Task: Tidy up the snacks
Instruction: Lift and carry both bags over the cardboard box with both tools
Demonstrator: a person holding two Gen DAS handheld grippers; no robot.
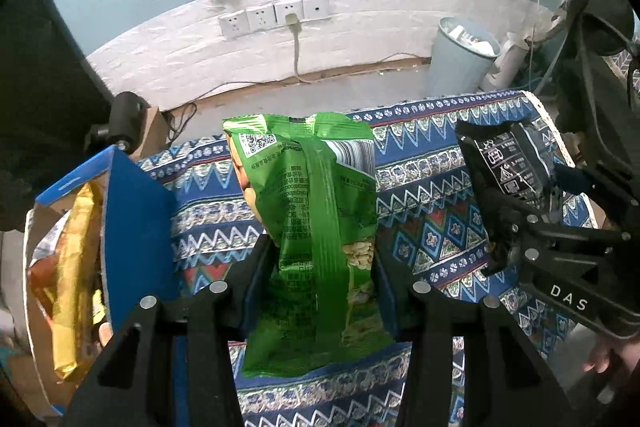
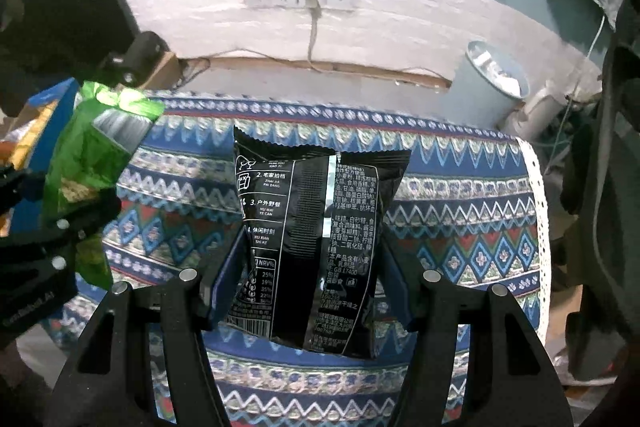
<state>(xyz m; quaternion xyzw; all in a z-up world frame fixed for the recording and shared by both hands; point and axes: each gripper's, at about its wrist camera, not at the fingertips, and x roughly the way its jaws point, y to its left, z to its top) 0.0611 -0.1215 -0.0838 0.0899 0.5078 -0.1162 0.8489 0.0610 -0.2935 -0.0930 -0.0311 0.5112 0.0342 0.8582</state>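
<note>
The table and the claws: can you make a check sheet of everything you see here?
Surface: patterned blue tablecloth covers the table.
Job's things: green snack bag and black snack bag, both held clear above the cloth; blue box at the left holds gold packets.
Clutter: nothing seen on the cloth.
Claws: left claw shut on the green snack bag; right claw shut on the black snack bag.
Cables: one cord plugged into the wall sockets.
Surroundings: teal wall, grey bin on the floor.
</note>
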